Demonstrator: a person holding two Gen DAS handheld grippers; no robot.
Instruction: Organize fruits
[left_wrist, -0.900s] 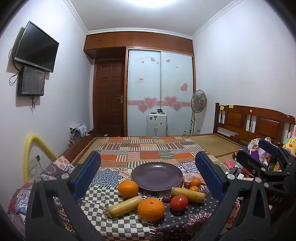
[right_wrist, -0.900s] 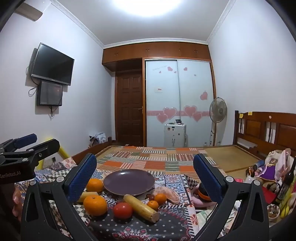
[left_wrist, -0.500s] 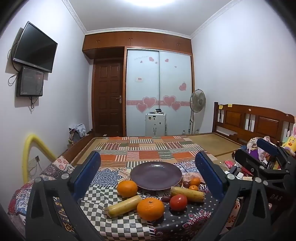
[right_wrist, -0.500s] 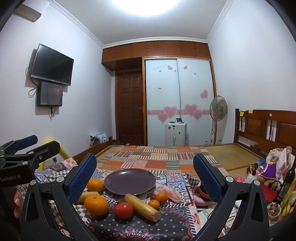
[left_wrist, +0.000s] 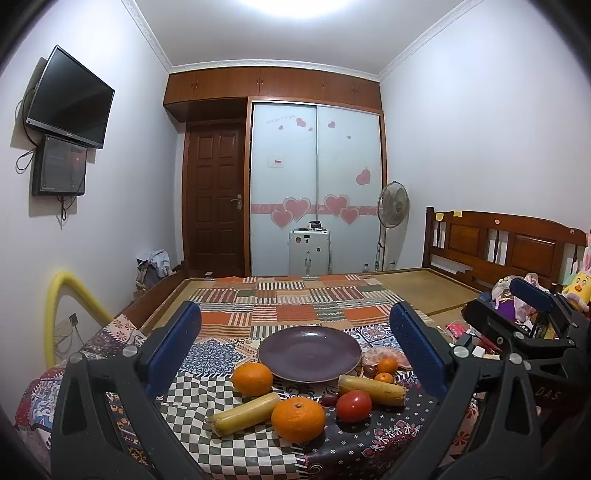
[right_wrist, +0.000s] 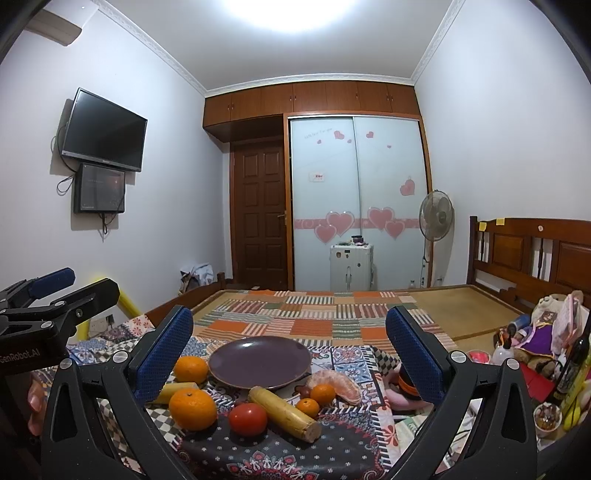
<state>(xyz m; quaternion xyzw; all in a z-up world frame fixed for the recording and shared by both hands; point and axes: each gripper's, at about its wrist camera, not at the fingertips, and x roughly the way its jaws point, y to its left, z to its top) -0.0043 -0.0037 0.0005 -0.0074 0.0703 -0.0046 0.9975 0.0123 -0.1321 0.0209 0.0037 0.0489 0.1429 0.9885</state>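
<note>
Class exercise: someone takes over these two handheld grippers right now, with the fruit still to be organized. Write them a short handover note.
Left gripper: fingers wide open, empty, hovering short of the fruit.
Right gripper: the same, open and empty.
Purple plate: on the patterned cloth, nothing on it.
In front of it: two large oranges, a tomato, two yellowish sticks.
Right of the plate: two small oranges and peeled segments.
Done: nothing.
Left: all the fruit, presumably onto the plate.

The left gripper (right_wrist: 55, 295) body reads "GenRobot.AI".
</note>
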